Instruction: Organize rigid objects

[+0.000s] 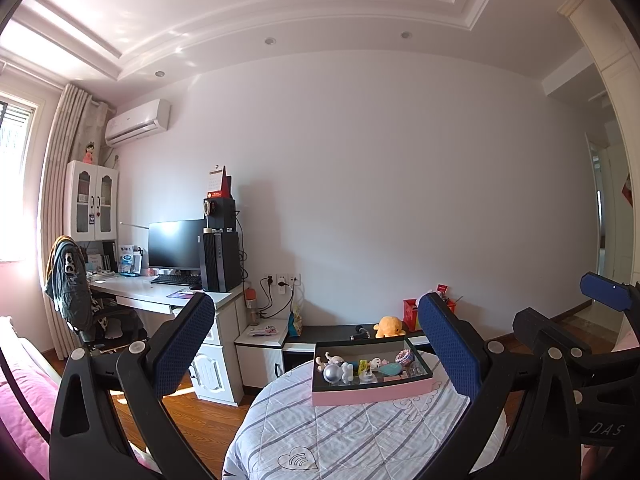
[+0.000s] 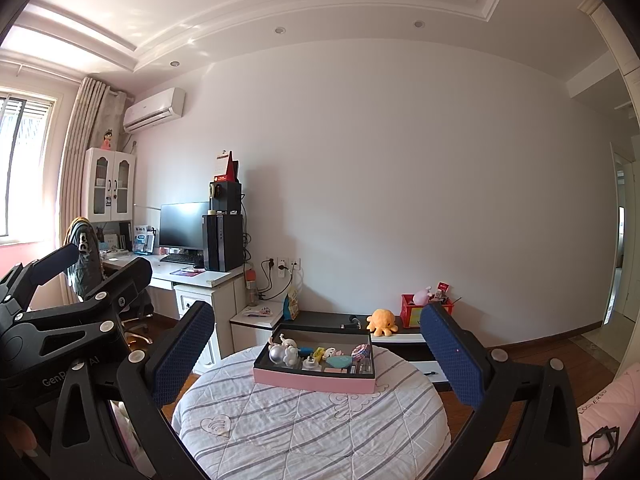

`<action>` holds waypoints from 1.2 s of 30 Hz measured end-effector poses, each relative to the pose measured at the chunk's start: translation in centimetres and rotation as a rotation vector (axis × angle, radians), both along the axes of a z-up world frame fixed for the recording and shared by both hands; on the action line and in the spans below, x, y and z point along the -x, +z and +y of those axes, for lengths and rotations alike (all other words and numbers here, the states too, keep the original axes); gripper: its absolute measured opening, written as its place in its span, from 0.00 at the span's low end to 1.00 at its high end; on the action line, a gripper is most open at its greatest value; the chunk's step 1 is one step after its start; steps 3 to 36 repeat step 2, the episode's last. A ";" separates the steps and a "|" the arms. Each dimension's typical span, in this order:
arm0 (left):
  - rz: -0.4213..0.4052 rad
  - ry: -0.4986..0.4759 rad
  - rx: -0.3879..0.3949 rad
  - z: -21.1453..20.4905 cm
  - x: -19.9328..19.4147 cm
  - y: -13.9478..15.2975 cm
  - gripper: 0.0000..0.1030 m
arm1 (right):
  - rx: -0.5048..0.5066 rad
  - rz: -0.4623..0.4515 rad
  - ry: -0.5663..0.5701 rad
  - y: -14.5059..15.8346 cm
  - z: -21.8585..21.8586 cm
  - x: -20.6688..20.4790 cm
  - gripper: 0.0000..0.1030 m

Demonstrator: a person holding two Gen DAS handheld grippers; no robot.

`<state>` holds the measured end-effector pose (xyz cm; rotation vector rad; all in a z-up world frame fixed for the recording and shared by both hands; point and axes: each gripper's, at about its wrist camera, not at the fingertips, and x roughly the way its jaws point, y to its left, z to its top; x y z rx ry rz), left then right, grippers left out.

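Both grippers are spread wide, holding nothing: left gripper (image 1: 316, 344) and right gripper (image 2: 316, 350) hang above the round quilted table (image 2: 312, 432). Straight ahead at 12 o'clock sits one pink tray (image 2: 316, 383), long axis running 9 to 3. It's full of little stuff: a silver astronaut (image 2: 282, 354), a teal piece (image 2: 338, 361), others too small to count.
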<state>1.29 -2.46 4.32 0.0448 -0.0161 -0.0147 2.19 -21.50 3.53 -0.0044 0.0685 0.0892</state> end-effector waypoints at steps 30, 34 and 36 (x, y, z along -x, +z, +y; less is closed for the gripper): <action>0.006 -0.002 0.003 0.1 -0.2 0.0 1.00 | 0.000 0.003 0.000 -0.2 0.0 -0.1 1.00; 0.006 -0.002 0.003 0.1 -0.2 0.0 1.00 | 0.000 0.003 0.000 -0.2 0.0 -0.1 1.00; 0.006 -0.002 0.003 0.1 -0.2 0.0 1.00 | 0.000 0.003 0.000 -0.2 0.0 -0.1 1.00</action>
